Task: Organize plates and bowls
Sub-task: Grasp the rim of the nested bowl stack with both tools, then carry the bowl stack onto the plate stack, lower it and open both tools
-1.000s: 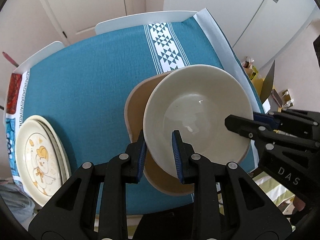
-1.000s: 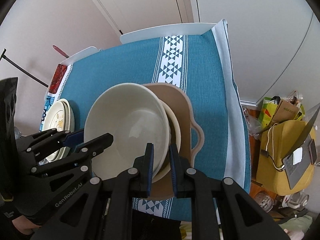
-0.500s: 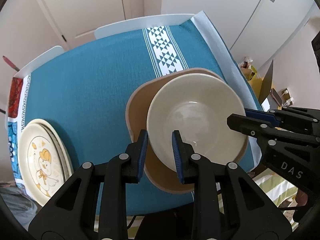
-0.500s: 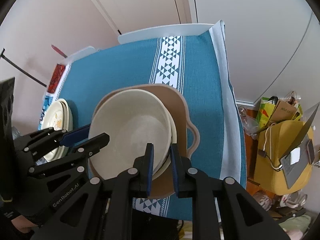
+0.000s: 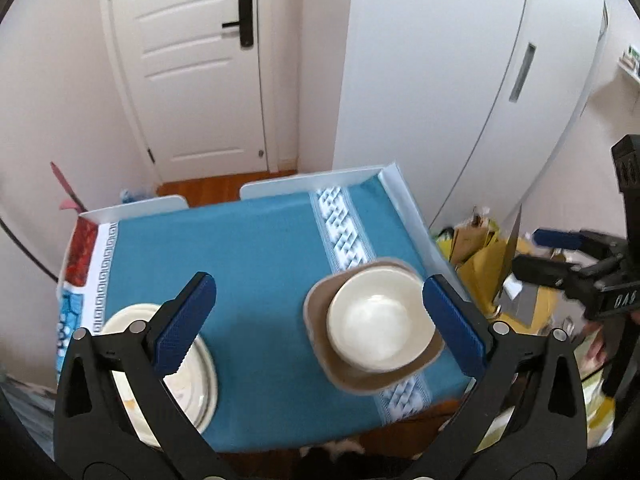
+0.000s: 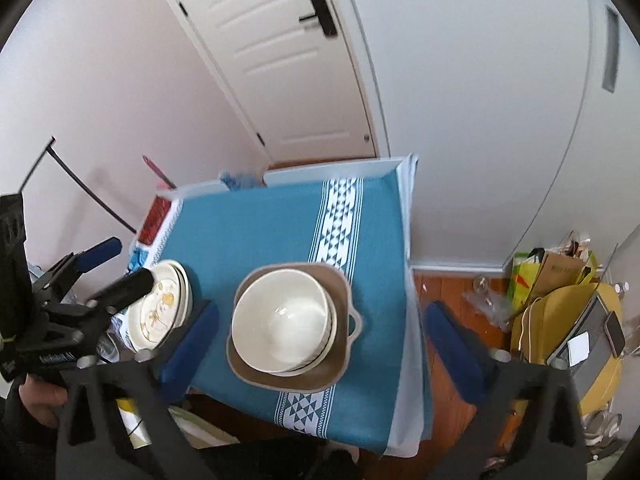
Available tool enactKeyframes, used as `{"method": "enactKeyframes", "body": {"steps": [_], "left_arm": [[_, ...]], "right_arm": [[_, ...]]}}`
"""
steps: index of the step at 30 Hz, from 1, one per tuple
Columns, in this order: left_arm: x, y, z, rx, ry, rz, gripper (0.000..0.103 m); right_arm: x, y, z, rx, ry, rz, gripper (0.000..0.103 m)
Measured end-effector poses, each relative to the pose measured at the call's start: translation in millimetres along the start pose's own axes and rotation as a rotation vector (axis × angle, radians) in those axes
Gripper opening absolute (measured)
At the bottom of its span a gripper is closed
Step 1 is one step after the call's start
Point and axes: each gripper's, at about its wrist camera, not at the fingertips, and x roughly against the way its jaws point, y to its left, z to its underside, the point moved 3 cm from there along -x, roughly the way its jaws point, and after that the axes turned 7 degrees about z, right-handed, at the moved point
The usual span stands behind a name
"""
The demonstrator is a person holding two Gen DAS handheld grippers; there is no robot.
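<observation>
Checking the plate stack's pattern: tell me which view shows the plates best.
Right wrist view: the plate stack lies mostly uncovered, its orange print visible. In the left wrist view the plates sit largely behind a gripper finger.

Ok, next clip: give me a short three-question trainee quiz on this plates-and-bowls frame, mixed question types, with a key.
1. True or false: the cream bowl sits nested in the stack on the tan square dish, free of both grippers.
2. Multiple choice: where do the printed plates lie on the blue tablecloth?
A. under the tan dish
B. near the left edge, apart from the bowl stack
C. on the patterned stripe
3. Fill in: the jaws of the left gripper and of the right gripper have just been opening and now stand wide ____, with nothing gripped.

Key: 1 true; 2 B; 3 open.
</observation>
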Motion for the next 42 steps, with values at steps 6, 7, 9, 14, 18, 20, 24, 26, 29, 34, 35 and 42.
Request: {"method": "enactKeyframes", "body": {"steps": [6,7,9,14,18,20,24,26,29,34,35,42], "left_arm": [[-24,17,36,0.004,0.181,0.029,0.103],[-34,21,44,0.006,0.227,0.02,0.103],[-52,25,58,0.016,0.288,0.025,0.103],[-86,28,79,0.008,0.388,0.023,0.102],[-108,28,86,-0.007,0.437,0.017,0.102],[-117,28,89,-0.014,0.461,0.02,0.101],[-134,28,93,-0.03,0.503,0.027,0.09],[-144,28,93,-0.036,0.522,0.034,0.078],[-154,27,94,-0.043,0.533,0.054,0.065],[-166,24,97,-0.029,0.525,0.106,0.044],[-167,23,98,-0.022,0.517,0.126,0.037],[-175,9,103,-0.027,0.46,0.159,0.012]], "right_arm": [[-19,-4,21,0.113,0.136,0.111,0.103],[-25,-3,23,0.125,0.152,0.11,0.103],[-41,1,27,0.16,0.194,0.113,0.103],[-86,6,38,0.229,0.319,0.16,0.102],[-109,6,50,0.299,0.397,0.211,0.089],[-117,6,52,0.315,0.434,0.22,0.081],[-132,8,54,0.339,0.477,0.216,0.068],[-143,8,55,0.351,0.503,0.204,0.061],[-155,8,58,0.327,0.529,0.162,0.046],[-169,5,62,0.316,0.509,0.116,0.035],[-170,3,63,0.305,0.498,0.102,0.034],[-175,3,72,0.308,0.423,0.014,0.016]]}}
